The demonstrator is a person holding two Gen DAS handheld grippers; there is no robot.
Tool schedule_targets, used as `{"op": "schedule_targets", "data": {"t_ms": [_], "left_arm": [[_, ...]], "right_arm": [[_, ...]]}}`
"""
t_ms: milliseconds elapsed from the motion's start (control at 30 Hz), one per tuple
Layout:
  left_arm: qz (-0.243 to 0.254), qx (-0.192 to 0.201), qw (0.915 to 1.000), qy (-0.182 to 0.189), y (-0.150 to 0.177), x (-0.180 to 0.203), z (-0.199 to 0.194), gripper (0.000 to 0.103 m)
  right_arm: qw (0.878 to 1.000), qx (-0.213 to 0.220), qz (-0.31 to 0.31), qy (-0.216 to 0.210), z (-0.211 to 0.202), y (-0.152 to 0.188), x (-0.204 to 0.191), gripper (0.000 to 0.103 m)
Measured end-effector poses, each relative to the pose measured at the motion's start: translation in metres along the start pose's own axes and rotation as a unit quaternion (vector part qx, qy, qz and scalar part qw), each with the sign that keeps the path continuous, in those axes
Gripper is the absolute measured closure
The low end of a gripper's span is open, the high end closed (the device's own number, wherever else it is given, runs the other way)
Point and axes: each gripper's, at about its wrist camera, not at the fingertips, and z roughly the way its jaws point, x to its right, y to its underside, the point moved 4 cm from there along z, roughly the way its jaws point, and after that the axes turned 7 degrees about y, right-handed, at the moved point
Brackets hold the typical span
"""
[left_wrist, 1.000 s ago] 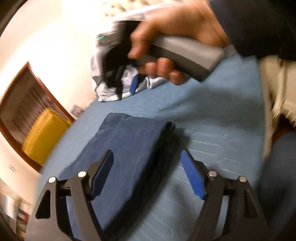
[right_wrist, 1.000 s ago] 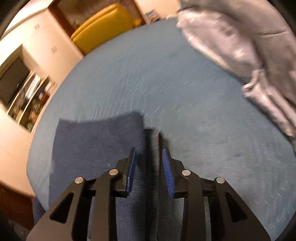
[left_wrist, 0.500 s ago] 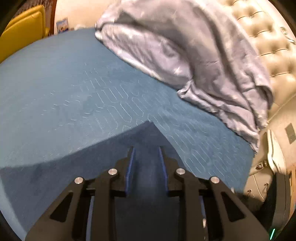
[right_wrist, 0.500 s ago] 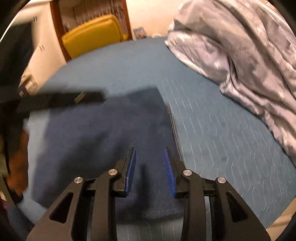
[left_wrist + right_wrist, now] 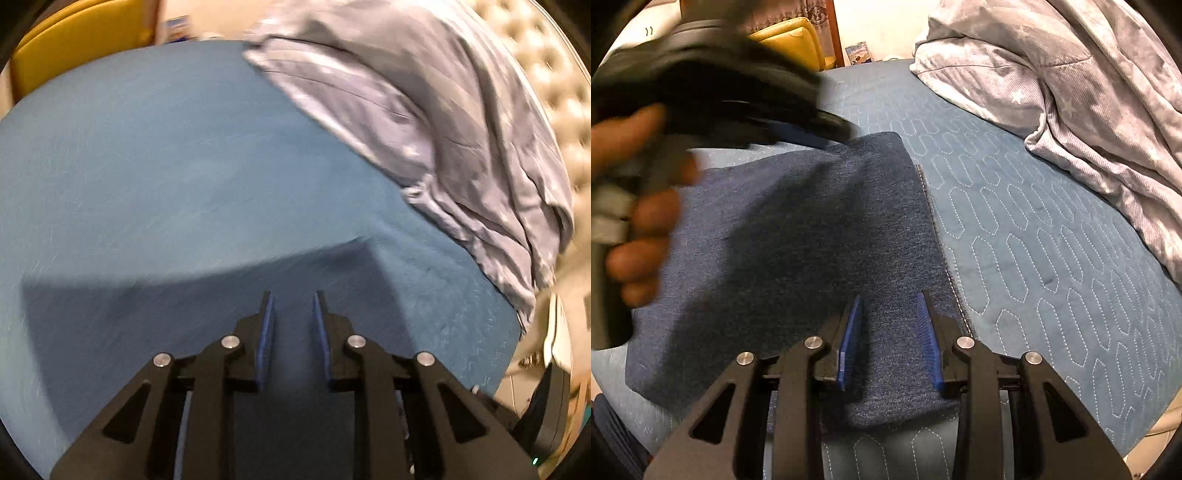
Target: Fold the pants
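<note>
The right gripper [image 5: 890,325] is widening since half a second ago, hovering released over the folded pants [image 5: 798,258]; the left gripper [image 5: 291,321] is hanging released, gripping nothing.

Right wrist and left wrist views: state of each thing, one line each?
pants: folded into a flat rectangle on the bed
left gripper: fingers slightly apart, nothing between them
right gripper: open over the pants' near edge, gripping nothing
grey duvet: crumpled in a heap
blue bed cover: spread flat
</note>
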Motion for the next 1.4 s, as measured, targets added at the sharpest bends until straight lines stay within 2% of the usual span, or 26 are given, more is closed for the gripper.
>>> {"op": "schedule_targets", "data": {"t_ms": [67, 100, 167, 200, 267, 367, 433, 500, 533, 567, 633, 733, 933, 1000, 1067, 1133, 1200, 1267, 1333, 1400], "left_arm": [[0.011, -0.012, 0.9995, -0.027, 0.016, -0.012, 0.002, 0.077], [0.005, -0.036, 0.9987, -0.037, 0.027, -0.021, 0.013, 0.076], [0.013, -0.051, 0.9981, -0.033, 0.036, -0.025, 0.024, 0.075], [0.038, -0.047, 0.9974, -0.040, 0.038, -0.020, 0.022, 0.073], [0.049, -0.044, 0.9967, -0.048, 0.041, -0.014, 0.008, 0.059], [0.058, -0.008, 0.9963, -0.062, 0.053, -0.011, -0.026, 0.052], [0.076, 0.011, 0.9935, -0.084, 0.072, -0.008, -0.046, 0.050], [0.078, 0.011, 0.9916, -0.102, 0.090, -0.010, -0.054, 0.050], [0.079, 0.009, 0.9903, -0.114, 0.099, -0.010, -0.055, 0.050], [0.081, 0.003, 0.9899, -0.116, 0.107, -0.010, -0.054, 0.050], [0.082, -0.013, 0.9897, -0.117, 0.120, -0.008, -0.046, 0.049], [0.083, -0.004, 0.9882, -0.128, 0.131, -0.011, -0.047, 0.048], [0.067, 0.015, 0.9899, -0.124, 0.137, -0.009, -0.070, 0.044], [0.062, 0.009, 0.9900, -0.126, 0.147, -0.011, -0.073, 0.040], [0.061, -0.009, 0.9902, -0.125, 0.154, -0.013, -0.069, 0.037], [0.067, -0.011, 0.9892, -0.130, 0.157, -0.012, -0.072, 0.036], [0.062, -0.004, 0.9898, -0.128, 0.157, -0.009, -0.085, 0.028], [0.062, 0.010, 0.9886, -0.137, 0.155, -0.004, -0.102, 0.012], [0.059, 0.015, 0.9870, -0.149, 0.153, 0.002, -0.121, 0.003], [0.049, 0.022, 0.9892, -0.136, 0.149, 0.010, -0.137, 0.003]], "right_arm": [[1.000, 0.001, 0.002, 0.002, 0.001, 0.000, 0.001, 0.070], [1.000, 0.002, 0.001, 0.005, 0.000, 0.001, 0.001, 0.070], [1.000, 0.004, -0.002, 0.014, 0.001, 0.001, 0.001, 0.070], [1.000, 0.004, -0.004, 0.017, 0.001, 0.001, 0.001, 0.070], [1.000, 0.000, -0.008, 0.023, 0.000, 0.001, 0.000, 0.070], [1.000, -0.003, -0.009, 0.027, -0.002, 0.002, 0.000, 0.070], [1.000, -0.004, -0.005, 0.028, -0.002, 0.002, 0.001, 0.070], [0.999, -0.003, -0.003, 0.033, -0.003, 0.002, 0.000, 0.068], [0.999, -0.003, -0.005, 0.035, -0.004, 0.002, -0.001, 0.064], [0.999, -0.003, -0.010, 0.035, -0.006, 0.003, -0.005, 0.059], [0.999, -0.002, -0.018, 0.039, -0.007, 0.004, -0.009, 0.056], [0.999, -0.001, -0.019, 0.044, -0.008, 0.004, -0.010, 0.056], [0.999, 0.000, -0.023, 0.047, -0.010, 0.005, -0.012, 0.054], [0.999, 0.000, -0.023, 0.042, -0.012, 0.004, -0.013, 0.047], [0.999, 0.004, -0.025, 0.033, -0.018, 0.003, -0.018, 0.033], [0.999, 0.014, -0.028, 0.036, -0.025, 0.003, -0.023, 0.030], [0.998, 0.011, -0.036, 0.044, -0.026, 0.005, -0.028, 0.024], [0.997, -0.012, -0.046, 0.062, -0.020, 0.010, -0.031, 0.024], [0.997, -0.006, -0.043, 0.064, -0.030, 0.012, -0.031, 0.024], [0.998, -0.001, -0.029, 0.060, -0.048, 0.011, -0.031, 0.021]]}}
